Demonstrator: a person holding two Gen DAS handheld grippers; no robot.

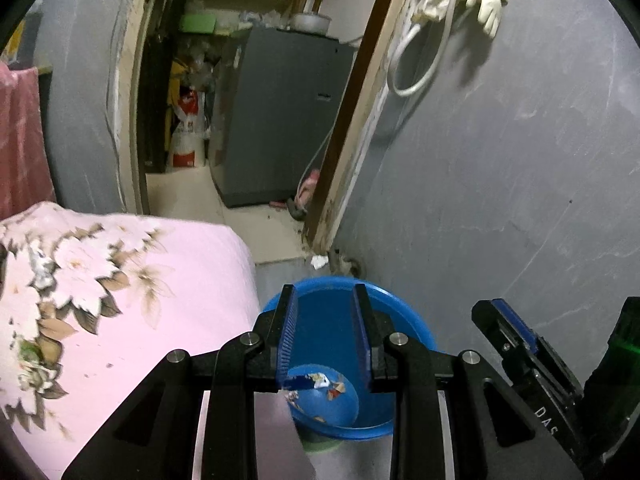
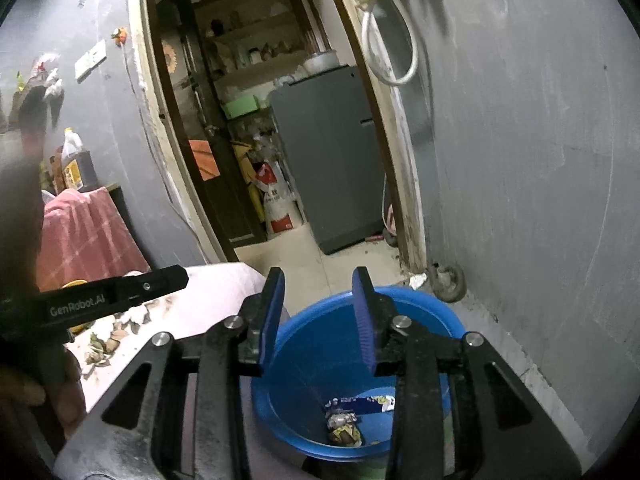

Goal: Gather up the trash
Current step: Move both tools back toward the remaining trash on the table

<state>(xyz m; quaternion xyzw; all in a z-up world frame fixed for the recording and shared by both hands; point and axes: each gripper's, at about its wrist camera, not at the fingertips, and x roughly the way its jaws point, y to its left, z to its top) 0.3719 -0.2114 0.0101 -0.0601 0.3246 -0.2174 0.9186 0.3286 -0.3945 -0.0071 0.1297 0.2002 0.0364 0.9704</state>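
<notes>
Both grippers, left gripper (image 1: 326, 336) and right gripper (image 2: 318, 320), hang over the blue basin (image 2: 440, 320) with jaws parted wide and empty. Wrappers (image 2: 344, 428) (crumpled, printed) lie at its bottom, and a white scrap (image 1: 319, 262) sits on the floor by the doorframe (image 1: 344, 184). I'd take that next, reaching low and pinching its middle.

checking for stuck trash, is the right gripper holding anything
No, the right gripper is open and nothing sits between its fingers above the blue basin.

Each black hand-held gripper (image 1: 325, 296) (image 2: 318, 278) has blue ribbed pads, silver pivot screws, white lettering.
</notes>
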